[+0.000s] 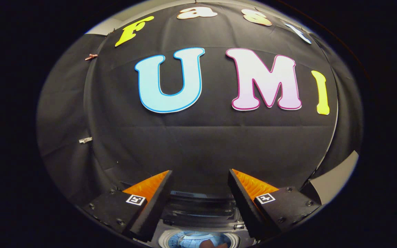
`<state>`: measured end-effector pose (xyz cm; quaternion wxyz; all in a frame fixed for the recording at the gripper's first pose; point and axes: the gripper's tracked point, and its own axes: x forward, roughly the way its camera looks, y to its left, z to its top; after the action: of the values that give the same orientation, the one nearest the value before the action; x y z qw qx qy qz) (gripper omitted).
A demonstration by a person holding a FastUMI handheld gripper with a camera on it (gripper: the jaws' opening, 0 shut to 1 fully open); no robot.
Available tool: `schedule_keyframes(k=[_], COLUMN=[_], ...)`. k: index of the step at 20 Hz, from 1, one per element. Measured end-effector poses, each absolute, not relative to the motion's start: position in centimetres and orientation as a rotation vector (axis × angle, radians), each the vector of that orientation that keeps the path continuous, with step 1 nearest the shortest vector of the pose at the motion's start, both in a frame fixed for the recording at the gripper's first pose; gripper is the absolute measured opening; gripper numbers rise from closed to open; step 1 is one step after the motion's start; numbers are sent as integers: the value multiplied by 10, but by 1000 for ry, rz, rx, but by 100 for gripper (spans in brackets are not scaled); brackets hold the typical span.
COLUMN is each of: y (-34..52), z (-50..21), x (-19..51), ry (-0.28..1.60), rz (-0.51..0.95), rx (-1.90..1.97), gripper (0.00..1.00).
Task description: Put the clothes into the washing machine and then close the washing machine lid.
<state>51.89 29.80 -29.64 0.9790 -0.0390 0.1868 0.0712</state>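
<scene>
**Above the washing machine, gripper spread wide and holding nothing**

Below and between the two fingers lies the washing machine [198,220], seen from above. The gripper [200,177] faces the booth's black cloth wall [198,144], and its fingers stand far apart with only open air between their tips; nothing is grasped and neither finger touches anything. Each finger [157,193] carries a small square marker tag on its upper face, and ribbed pads line the inner sides.

The washing machine shows in the gap between the finger bases: a pale top panel with a dark, glossy band across its far side, which may be the raised lid or the control strip; the view does not settle which. Nearer the camera sits the round drum opening [196,239], ringed by a light rim. Inside the opening there is something bluish and pale, with a small reddish-brown patch at the near edge. This looks like cloth, though the fisheye bend and the narrow slice on show make it hard to say what garment it is, or how much of it lies within.

The drum mouth appears uncovered. The black wall rises straight behind the machine, creased in horizontal folds. Off to the right of the right finger, a pale grey surface [333,182] meets the edge of the cloth.
</scene>
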Motion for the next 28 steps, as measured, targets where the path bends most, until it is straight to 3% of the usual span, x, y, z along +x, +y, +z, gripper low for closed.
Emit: schedule_keyframes(k=[5,28], y=[284,292], z=[-344,-331], x=[541,533], ry=[486,349], rz=[99,169], rx=[-33,-52], gripper=[100,100])
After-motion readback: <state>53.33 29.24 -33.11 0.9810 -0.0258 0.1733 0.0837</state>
